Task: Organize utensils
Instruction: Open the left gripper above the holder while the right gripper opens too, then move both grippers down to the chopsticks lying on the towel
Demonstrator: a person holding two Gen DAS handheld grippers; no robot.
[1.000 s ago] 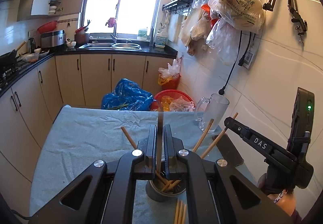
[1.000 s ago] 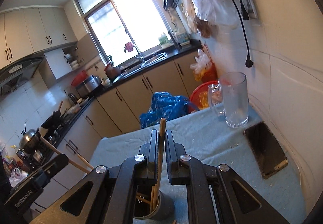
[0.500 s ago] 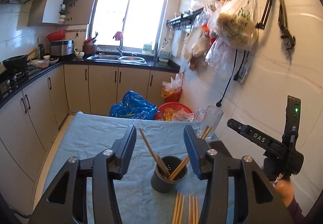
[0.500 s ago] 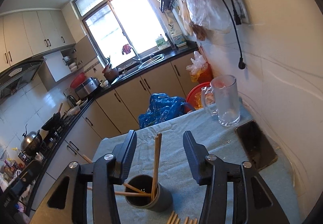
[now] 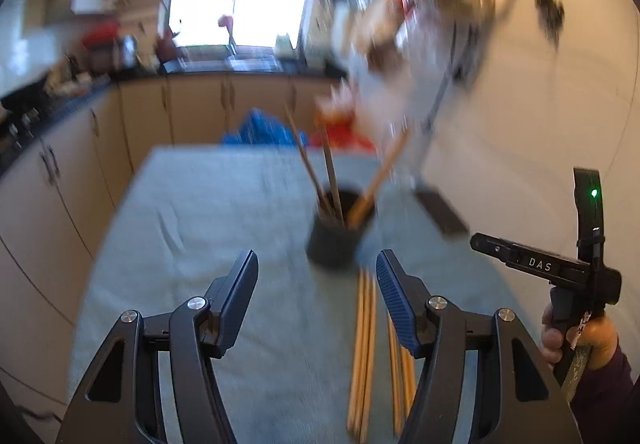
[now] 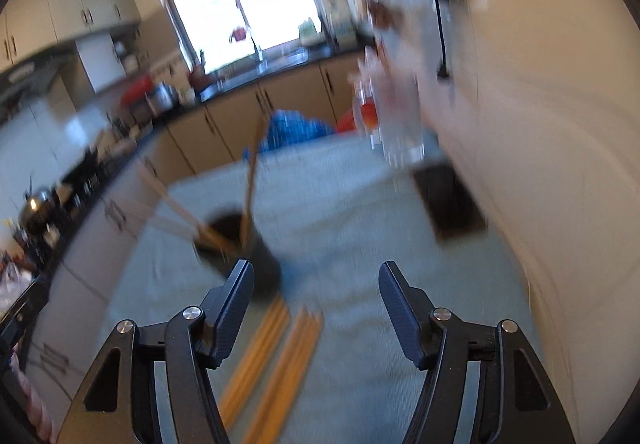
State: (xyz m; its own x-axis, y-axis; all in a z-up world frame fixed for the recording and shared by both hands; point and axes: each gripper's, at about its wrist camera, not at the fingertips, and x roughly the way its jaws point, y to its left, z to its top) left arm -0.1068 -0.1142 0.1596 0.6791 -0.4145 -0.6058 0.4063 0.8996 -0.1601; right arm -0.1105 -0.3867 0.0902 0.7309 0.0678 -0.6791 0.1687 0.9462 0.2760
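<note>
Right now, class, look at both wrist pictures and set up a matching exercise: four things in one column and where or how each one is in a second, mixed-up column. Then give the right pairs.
Things:
1. dark cup
2. loose chopsticks
3. glass mug
4. phone

Places or states:
A. flat on the cloth by the wall, dark side up
B. lying on the cloth in front of the cup
C. upright at the far end of the table, by the wall
D. standing on the cloth with chopsticks leaning inside

Pairs: 1-D, 2-B, 3-C, 4-A
</note>
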